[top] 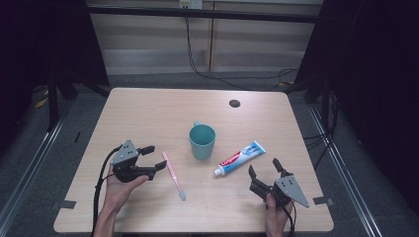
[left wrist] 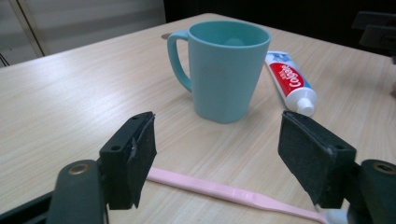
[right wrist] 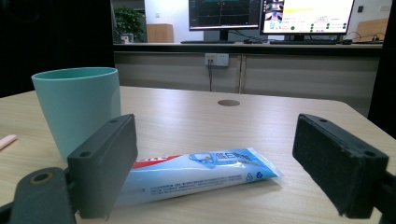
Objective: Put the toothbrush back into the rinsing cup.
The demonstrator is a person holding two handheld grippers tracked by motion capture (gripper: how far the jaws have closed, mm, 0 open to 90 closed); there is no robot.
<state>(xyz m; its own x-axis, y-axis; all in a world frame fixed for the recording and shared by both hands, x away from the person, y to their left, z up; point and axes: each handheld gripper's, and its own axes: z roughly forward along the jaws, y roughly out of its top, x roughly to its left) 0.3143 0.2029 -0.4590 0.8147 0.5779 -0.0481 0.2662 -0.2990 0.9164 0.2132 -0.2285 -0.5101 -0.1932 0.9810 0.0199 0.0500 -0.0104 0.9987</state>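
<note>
A teal mug (top: 202,140) stands upright at the middle of the wooden table (top: 148,113). To its left a pink toothbrush (top: 173,173) lies flat; to its right lies a blue-and-red toothpaste tube (top: 240,158), cap toward me. My left gripper (top: 155,157) hovers just left of the toothbrush, open and holding nothing. In the left gripper view the toothbrush (left wrist: 224,191) lies across the table below the wide-apart jaws of that gripper (left wrist: 219,156), with the mug (left wrist: 229,70) and tube (left wrist: 292,81) beyond. My right gripper (top: 264,167) is open just short of the tube (right wrist: 196,172), with the mug (right wrist: 77,107) to the left.
A round cable hole (top: 234,103) sits near the table's far edge. Black cables (top: 217,74) run over the floor behind the table. Dark curtains flank both sides. Monitors (right wrist: 261,14) stand on a desk far behind.
</note>
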